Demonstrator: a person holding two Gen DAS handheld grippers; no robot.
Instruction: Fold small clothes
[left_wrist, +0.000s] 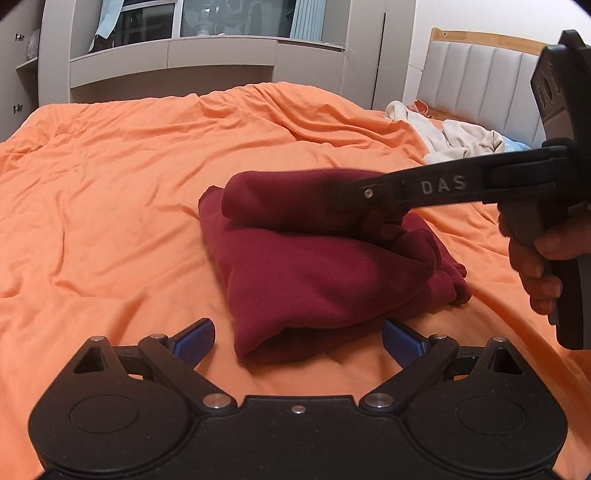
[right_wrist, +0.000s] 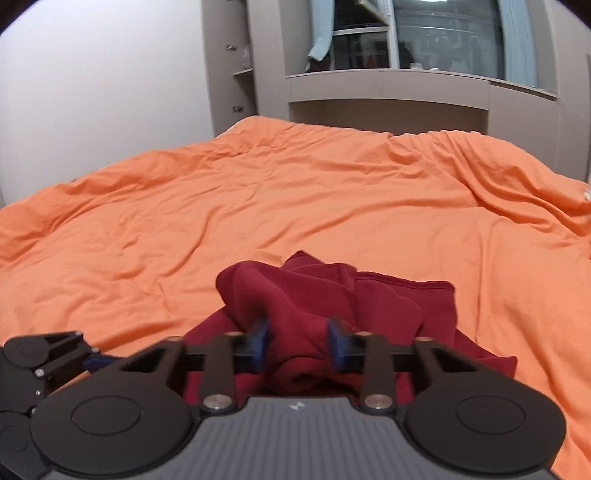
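A dark red garment (left_wrist: 317, 269) lies folded on the orange bedspread (left_wrist: 110, 184). My left gripper (left_wrist: 298, 341) is open and empty, its blue pads either side of the garment's near edge. My right gripper (left_wrist: 354, 199) reaches in from the right and is shut on a raised fold of the garment. In the right wrist view the right gripper (right_wrist: 298, 343) pinches a bunched red fold (right_wrist: 295, 306) between its blue pads. The left gripper's body (right_wrist: 40, 362) shows at the lower left there.
A pile of cream and light clothes (left_wrist: 454, 136) lies at the back right by the padded headboard (left_wrist: 480, 77). Grey wardrobe shelving (left_wrist: 173, 62) stands behind the bed. The bedspread is wrinkled all around the garment.
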